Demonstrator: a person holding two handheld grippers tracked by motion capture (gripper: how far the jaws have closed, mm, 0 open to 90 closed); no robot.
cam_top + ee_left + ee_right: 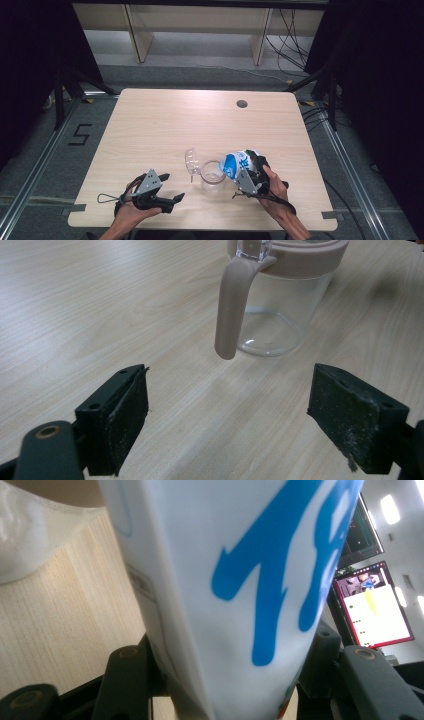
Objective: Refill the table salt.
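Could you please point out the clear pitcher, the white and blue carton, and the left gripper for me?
clear pitcher (214,176): high view, on its glass wall.
white and blue carton (238,163): high view, on its printed side.
left gripper (171,187): high view, midway between its open jaw tips.

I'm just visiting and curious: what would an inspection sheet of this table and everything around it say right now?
Surface: pale wooden table, round hole near the far edge.
Job's things: clear jug with beige rim, its lid flipped up; white-and-blue pouch tilted over the jug's mouth.
Clutter: nothing seen.
Grippers: left gripper open, holding nothing, its fingers pointing toward the jug's handle; right gripper shut on the pouch.
Cables: a cable loop trails from the left gripper; more cables lie on the floor beyond.
Surroundings: black curtains, wooden furniture legs, a lit screen.
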